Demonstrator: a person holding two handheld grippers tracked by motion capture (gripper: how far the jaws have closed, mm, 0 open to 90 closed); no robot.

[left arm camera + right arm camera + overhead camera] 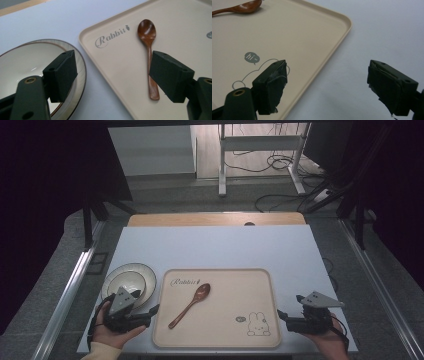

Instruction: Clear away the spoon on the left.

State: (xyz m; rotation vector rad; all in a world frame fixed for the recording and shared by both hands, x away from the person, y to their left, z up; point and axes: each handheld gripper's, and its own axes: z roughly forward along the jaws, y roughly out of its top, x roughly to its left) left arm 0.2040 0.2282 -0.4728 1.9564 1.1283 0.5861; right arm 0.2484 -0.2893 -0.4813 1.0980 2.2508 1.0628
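A beige tray (pixel 235 290) with a rabbit drawing and the word "Rabbit" lies in the middle of the pale table. On it a brown wooden spoon (pixel 191 304) rests slantwise, its bowl end toward the far right. A white bowl (pixel 126 283) sits on a dark-rimmed plate (pixel 148 276) left of the tray. My left gripper (pixel 146 302) is open near the plate's front edge, jaws pointing at the tray. Along its jaws (pixel 113 65) I see the plate (pixel 82 65), the tray (pixel 117 47) and the spoon (pixel 149 53). My right gripper (pixel 290 306) is open and straddles the tray's right rim (pixel 338 40). The spoon (pixel 239 8) lies far off.
The table (pixel 215 245) has bare surface behind the tray and on its right. A wooden strip (pixel 215 219) runs along the far edge. Metal rails (pixel 75 280) flank the table. Beyond it are desk legs (pixel 222 165) and cables (pixel 280 162) on the floor.
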